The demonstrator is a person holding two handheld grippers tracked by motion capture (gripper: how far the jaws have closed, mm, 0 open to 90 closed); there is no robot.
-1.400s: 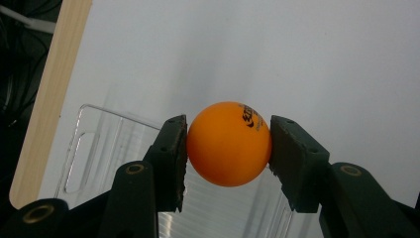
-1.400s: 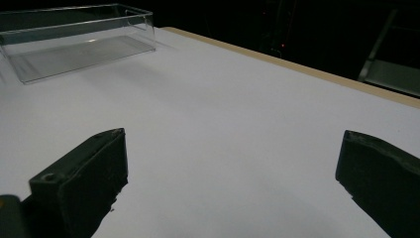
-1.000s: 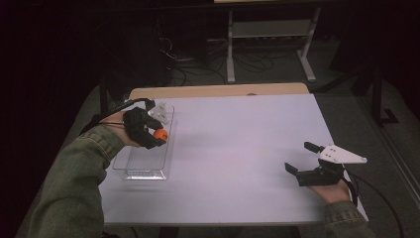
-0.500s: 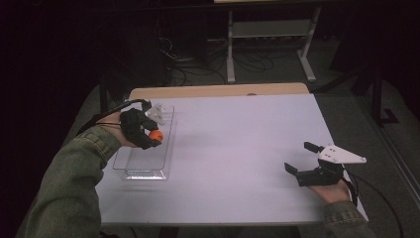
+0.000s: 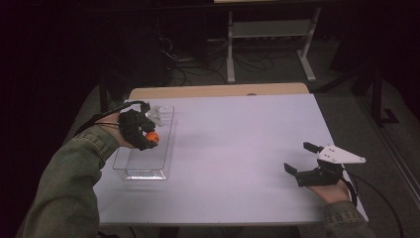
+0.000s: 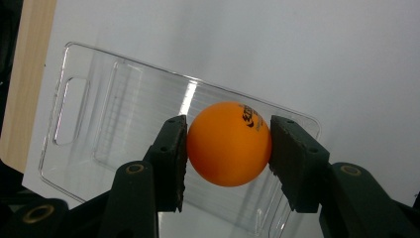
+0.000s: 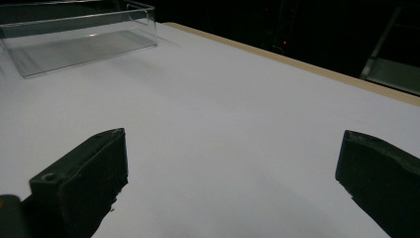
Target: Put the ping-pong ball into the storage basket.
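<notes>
An orange ping-pong ball [image 6: 229, 144] with dark print sits pinched between the two black pads of my left gripper [image 6: 229, 148], which is shut on it. From the high view the left gripper [image 5: 148, 133] holds the orange ball [image 5: 153, 137] above the clear plastic tray [image 5: 132, 171] at the table's left. The clear tray [image 6: 89, 119] lies below the ball and holds nothing I can see. My right gripper [image 5: 301, 158] rests low at the table's right front, its jaws wide apart with bare white tabletop between them. In the right gripper view its own jaws [image 7: 233, 173] stand open.
The white table [image 5: 237, 148] has a wooden strip [image 5: 218, 91] along its far edge. Beyond it stand a metal rack [image 5: 270, 34] and loose cables on a dark floor. The clear tray [image 7: 74, 34] shows far left in the right gripper view.
My left gripper with the ball has shifted slightly toward the far end of the tray. The right gripper has stayed put.
</notes>
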